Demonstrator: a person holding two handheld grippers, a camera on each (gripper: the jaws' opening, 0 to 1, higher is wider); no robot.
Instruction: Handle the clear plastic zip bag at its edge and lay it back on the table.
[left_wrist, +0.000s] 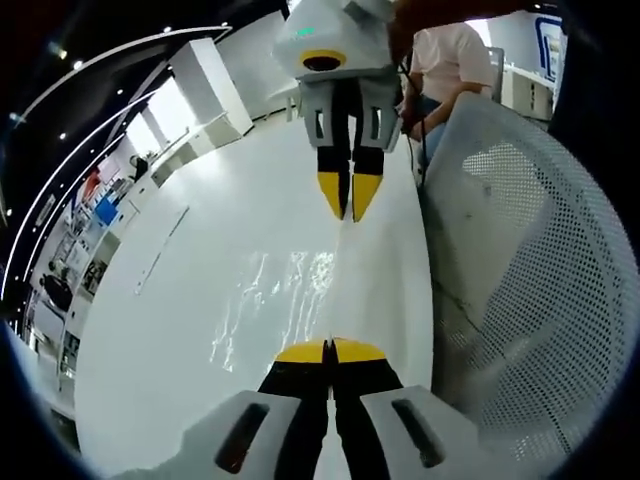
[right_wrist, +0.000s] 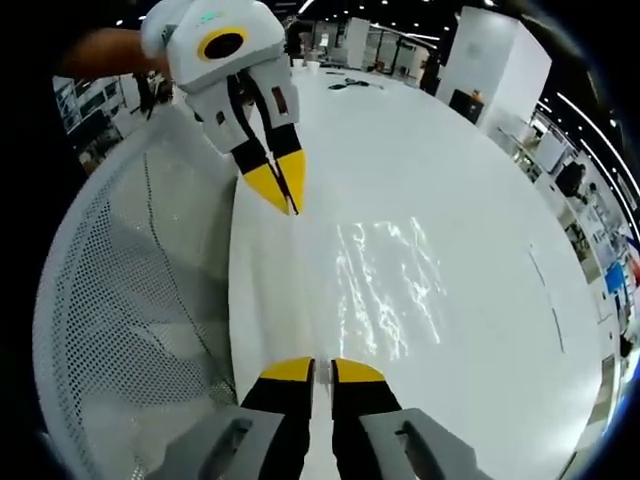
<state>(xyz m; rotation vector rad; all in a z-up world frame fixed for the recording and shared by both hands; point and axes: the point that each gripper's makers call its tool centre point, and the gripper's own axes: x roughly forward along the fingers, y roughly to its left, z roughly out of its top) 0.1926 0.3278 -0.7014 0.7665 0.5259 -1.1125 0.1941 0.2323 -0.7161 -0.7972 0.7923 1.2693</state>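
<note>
A clear plastic zip bag (left_wrist: 285, 300) is stretched between both grippers above the white table (left_wrist: 170, 330), showing mostly as bright glints and a thin edge line. In the left gripper view, my left gripper (left_wrist: 330, 349) is shut on the near end of the bag's edge. My right gripper (left_wrist: 350, 212) comes in from the top, shut on the far end. In the right gripper view the bag (right_wrist: 390, 280) shimmers right of centre. My right gripper (right_wrist: 322, 366) pinches its edge at the bottom, and the left gripper (right_wrist: 290, 205) holds the other end at upper left.
A white mesh chair back (left_wrist: 530, 260) stands close beside the table edge, on the left in the right gripper view (right_wrist: 110, 300). A person in a pink top (left_wrist: 450, 55) sits beyond it. Shelves and desks (left_wrist: 100, 210) line the far side of the room.
</note>
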